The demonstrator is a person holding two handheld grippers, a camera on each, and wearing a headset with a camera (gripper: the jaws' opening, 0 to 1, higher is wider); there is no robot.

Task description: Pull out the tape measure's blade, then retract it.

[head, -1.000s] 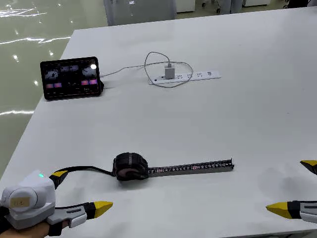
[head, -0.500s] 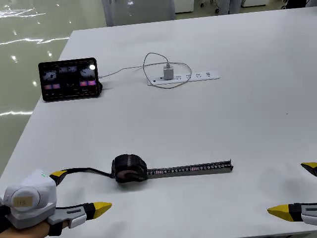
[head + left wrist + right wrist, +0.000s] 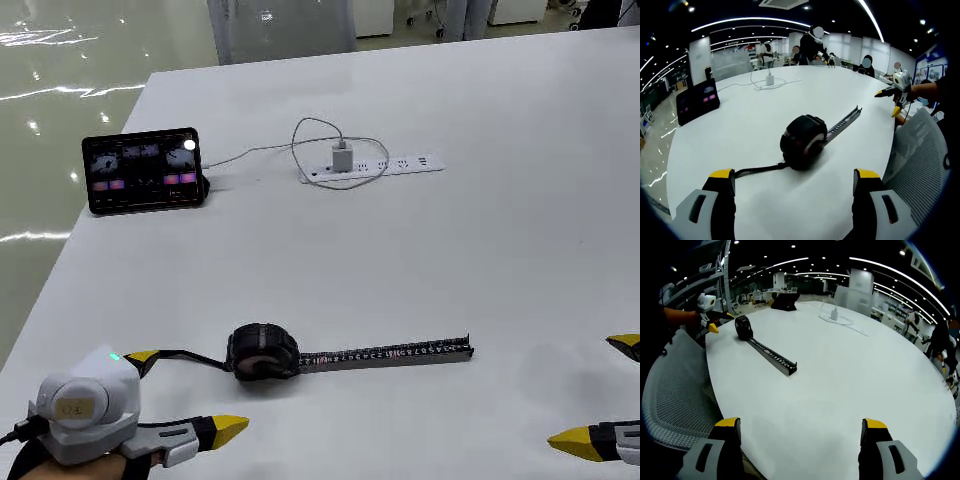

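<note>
Blade lies extended; right gripper view shows its end hook.

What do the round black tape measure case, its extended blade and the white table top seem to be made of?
Round black tape measure case: probably matte plastic or rubber; little glare. Extended blade: likely thin metal, dark with printed marks; it lies straight and stiff. White table top: smooth hard laminate perhaps; faint soft reflections.
</note>
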